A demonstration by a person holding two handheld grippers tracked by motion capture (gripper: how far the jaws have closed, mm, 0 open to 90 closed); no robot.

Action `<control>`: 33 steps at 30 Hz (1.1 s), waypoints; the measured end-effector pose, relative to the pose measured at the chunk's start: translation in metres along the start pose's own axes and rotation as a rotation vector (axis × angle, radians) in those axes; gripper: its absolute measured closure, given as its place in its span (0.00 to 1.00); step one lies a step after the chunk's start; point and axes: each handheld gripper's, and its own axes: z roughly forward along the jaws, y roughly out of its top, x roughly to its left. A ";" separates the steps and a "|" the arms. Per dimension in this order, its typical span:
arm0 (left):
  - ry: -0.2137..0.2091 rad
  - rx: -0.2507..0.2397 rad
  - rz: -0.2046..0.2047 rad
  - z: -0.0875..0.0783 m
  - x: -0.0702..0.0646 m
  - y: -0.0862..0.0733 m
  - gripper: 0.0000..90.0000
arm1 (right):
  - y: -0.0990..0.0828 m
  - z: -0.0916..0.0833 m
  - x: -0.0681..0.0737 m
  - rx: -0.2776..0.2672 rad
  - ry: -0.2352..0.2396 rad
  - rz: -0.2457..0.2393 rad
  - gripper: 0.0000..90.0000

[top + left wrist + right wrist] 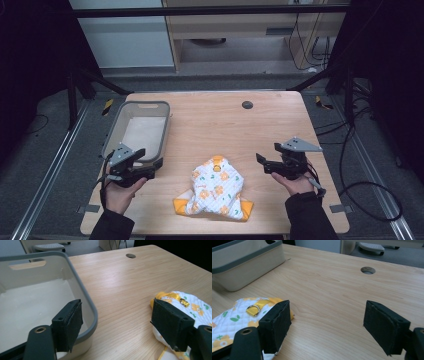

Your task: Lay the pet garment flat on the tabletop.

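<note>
The flowered bib (216, 189) lies loosely folded on the table (260, 125), seemingly not yet binned (135, 131), both left gripper (150, 162) and right gripper (264, 160) spread, holding nothing.

Crumpled white quilted garment (217, 189) with orange flowers, flat on the table's near-centre

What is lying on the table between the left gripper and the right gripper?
In the high view, the folded flowered cloth lies between the left gripper and the right gripper, touching neither.
</note>
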 end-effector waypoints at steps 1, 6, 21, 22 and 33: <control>-0.001 0.003 0.007 0.003 -0.002 0.001 0.27 | 0.000 0.002 0.002 0.003 0.007 -0.005 0.25; -0.017 0.016 0.019 0.017 -0.013 0.003 0.28 | -0.002 0.012 0.011 0.018 0.036 -0.008 0.27; -0.097 0.124 0.075 0.055 -0.039 -0.016 0.27 | -0.030 0.030 0.024 0.105 0.109 -0.016 0.29; -0.097 0.124 0.075 0.055 -0.039 -0.016 0.27 | -0.031 0.031 0.025 0.115 0.115 -0.016 0.30; -0.138 0.175 0.094 0.074 -0.053 -0.026 0.27 | -0.040 0.044 0.040 0.162 0.178 -0.045 0.32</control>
